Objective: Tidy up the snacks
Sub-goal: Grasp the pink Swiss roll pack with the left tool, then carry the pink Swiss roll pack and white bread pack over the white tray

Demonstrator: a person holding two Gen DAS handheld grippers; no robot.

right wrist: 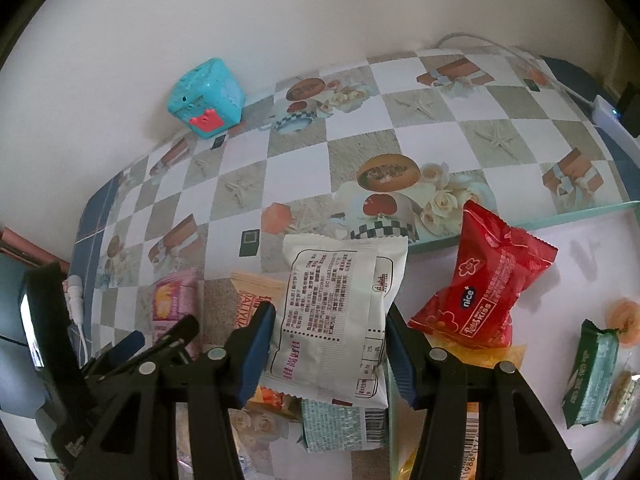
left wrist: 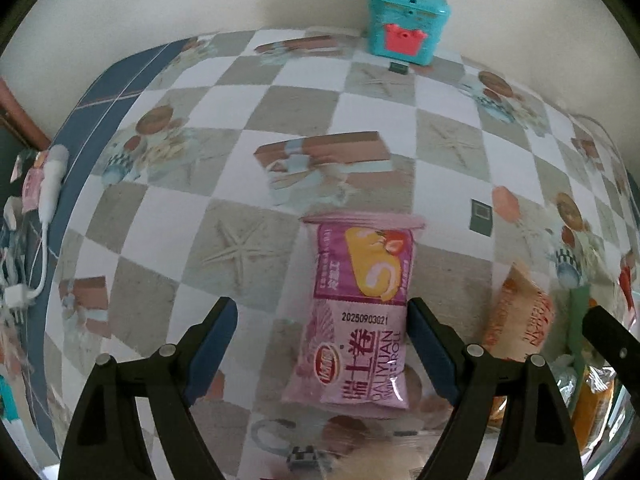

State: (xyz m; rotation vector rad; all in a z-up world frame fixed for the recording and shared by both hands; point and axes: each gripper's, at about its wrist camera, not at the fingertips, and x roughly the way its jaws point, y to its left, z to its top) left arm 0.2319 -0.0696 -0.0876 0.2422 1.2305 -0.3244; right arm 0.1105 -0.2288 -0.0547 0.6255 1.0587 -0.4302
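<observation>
In the left wrist view a pink Swiss-roll snack pack (left wrist: 360, 312) lies on the checkered tablecloth (left wrist: 240, 160). My left gripper (left wrist: 320, 332) is open, jaws wide apart; the pack lies between them, against the right finger (left wrist: 432, 352). In the right wrist view my right gripper (right wrist: 330, 344) is closed on a white snack pack (right wrist: 340, 312), both blue pads pressing its sides, holding it above other snacks. A red "nice" pack (right wrist: 480, 280) lies just to its right. The pink pack (right wrist: 172, 300) and the left gripper (right wrist: 160, 344) show at lower left.
A teal toy box (left wrist: 406, 20) stands at the table's far edge by the wall. Orange packs (left wrist: 520, 320) lie to the right of the pink one. Green packs (right wrist: 592, 376) lie on a white tray (right wrist: 580, 248) at right. White cables and a charger (left wrist: 44, 200) sit at the left edge.
</observation>
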